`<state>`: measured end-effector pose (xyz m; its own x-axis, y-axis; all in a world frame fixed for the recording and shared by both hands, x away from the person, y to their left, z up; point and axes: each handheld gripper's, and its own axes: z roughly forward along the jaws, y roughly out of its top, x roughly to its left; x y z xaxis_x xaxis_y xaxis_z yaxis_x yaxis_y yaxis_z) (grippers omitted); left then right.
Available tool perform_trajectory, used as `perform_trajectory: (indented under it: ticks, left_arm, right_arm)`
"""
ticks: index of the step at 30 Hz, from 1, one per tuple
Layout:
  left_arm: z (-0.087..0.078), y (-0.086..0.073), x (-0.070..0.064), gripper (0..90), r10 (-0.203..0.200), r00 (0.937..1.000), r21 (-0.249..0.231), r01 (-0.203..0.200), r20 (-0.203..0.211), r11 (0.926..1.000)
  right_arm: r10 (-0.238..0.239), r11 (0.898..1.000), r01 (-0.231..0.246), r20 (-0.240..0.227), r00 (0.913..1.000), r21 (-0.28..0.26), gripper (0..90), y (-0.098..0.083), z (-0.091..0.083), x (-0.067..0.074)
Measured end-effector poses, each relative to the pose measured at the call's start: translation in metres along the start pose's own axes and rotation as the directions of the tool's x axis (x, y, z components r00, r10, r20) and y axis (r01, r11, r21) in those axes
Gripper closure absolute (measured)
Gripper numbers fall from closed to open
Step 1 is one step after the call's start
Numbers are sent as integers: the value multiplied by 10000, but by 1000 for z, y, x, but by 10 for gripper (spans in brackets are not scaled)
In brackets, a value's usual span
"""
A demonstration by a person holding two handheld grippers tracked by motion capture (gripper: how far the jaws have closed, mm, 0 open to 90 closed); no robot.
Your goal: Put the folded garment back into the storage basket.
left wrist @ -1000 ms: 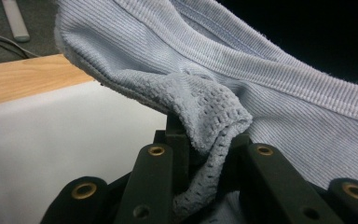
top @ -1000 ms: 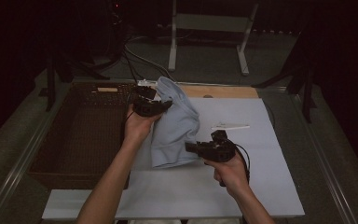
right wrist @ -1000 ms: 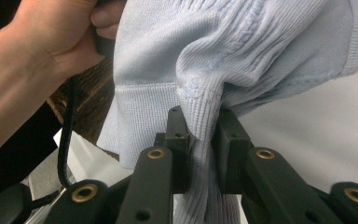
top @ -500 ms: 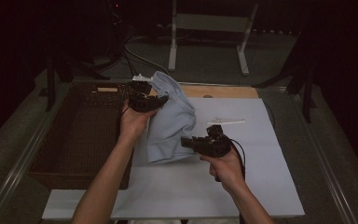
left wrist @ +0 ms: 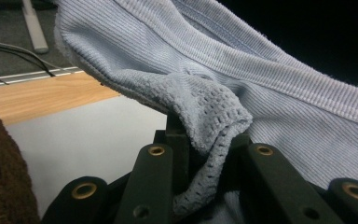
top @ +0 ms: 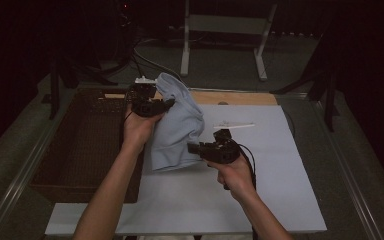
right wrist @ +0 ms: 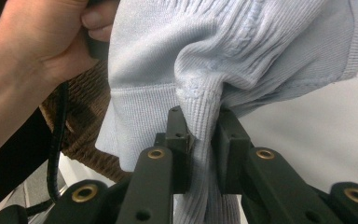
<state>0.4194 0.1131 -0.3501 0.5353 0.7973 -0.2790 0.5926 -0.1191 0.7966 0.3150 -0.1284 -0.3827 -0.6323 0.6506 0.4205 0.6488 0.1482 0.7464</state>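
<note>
Garment: pale blue knitted garment (top: pixel 177 125), ribbed weave, hanging between the two grippers above the white board (top: pixel 260 200); its lower edge sags down to the board.
Left gripper (top: pixel 150 106): jaws nearly closed, pinching a bunched fold of the garment; in the left gripper view a mesh-textured tuck of the cloth (left wrist: pixel 205 116) sits squeezed between the two black jaws, and the ribbed body of the garment spreads above and to the right of them.
Right gripper (top: pixel 200 148): jaws nearly closed on another fold; in the right gripper view a ridge of ribbed cloth (right wrist: pixel 200 112) runs down between the jaws, and the rest fans out above them.
Left hand (top: pixel 139 129): wrapped around the left gripper; seen beyond and to the left of the right gripper's jaws in the right gripper view.
Right hand (top: pixel 235 175): holds the right gripper over the white board.
Wicker basket (top: pixel 80 150): brown, just beside the board's edge, under and behind the left hand; its weave shows at the left of the left gripper's jaws.
Wooden strip (left wrist: pixel 42 95): beyond the board, to the left of the left gripper's jaws.
</note>
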Motion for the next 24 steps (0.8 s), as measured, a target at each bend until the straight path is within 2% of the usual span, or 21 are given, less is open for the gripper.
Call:
perform_trajectory:
  ticks: [24]
  left_arm:
    - [-22,3,20,806,-103,9990,-158,97,-444,9998]
  right_arm:
    - [-209,9995,211,-109,9997,216,783,17,26,15]
